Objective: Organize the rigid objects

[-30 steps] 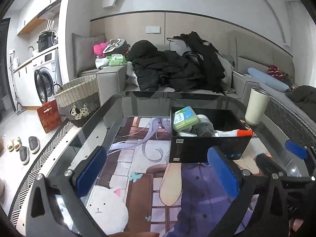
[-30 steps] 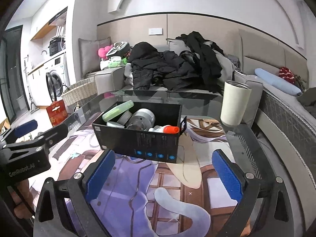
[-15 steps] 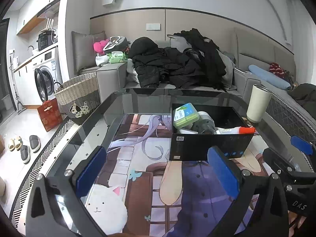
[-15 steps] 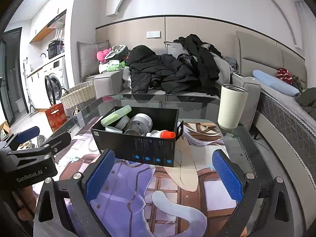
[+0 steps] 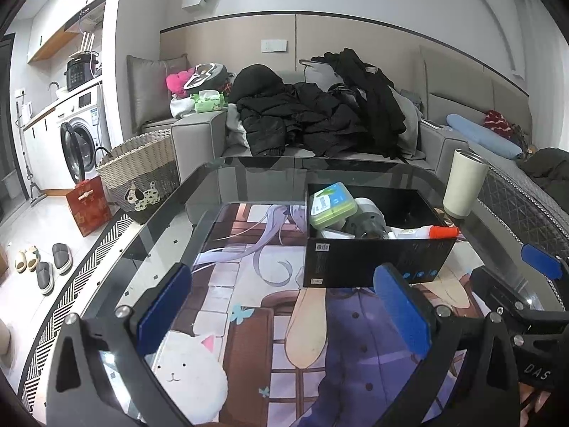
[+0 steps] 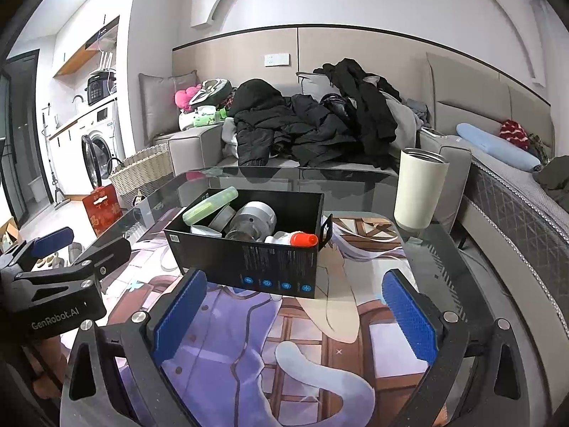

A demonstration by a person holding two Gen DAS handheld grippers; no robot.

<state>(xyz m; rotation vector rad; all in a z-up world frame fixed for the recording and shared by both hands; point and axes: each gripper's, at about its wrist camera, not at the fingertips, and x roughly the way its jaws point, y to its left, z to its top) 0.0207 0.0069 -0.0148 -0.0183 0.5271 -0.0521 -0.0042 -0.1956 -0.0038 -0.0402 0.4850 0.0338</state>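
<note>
Your left gripper (image 5: 281,306) hangs above the glass tabletop (image 5: 227,185), its blue-padded fingers (image 5: 163,306) spread wide with nothing between them. Your right gripper (image 6: 297,315) is the same: fingers (image 6: 409,316) wide apart and empty, low over the printed anime-style mat (image 6: 249,338) that covers the tabletop.

The black rectangular cardboard box (image 5: 373,263) sits on the mat at about 1 o'clock from your left gripper and at 12 o'clock, just ahead, from your right one. It is open at the top and full. A flat green-and-white plastic case (image 5: 332,204) leans at its far left corner, a silver metal cylinder (image 6: 254,220) lies in the middle, and a white tube with an orange-red cap (image 6: 297,239) rests along the near right edge (its cap points toward the box's right wall).

A tall cream-coloured tumbler with a metal rim (image 6: 419,186) stands upright on the bare glass at 2 o'clock, apart from the box. Beyond the tabletop, black coats (image 5: 313,117) are heaped on the grey sofa (image 5: 199,138).
</note>
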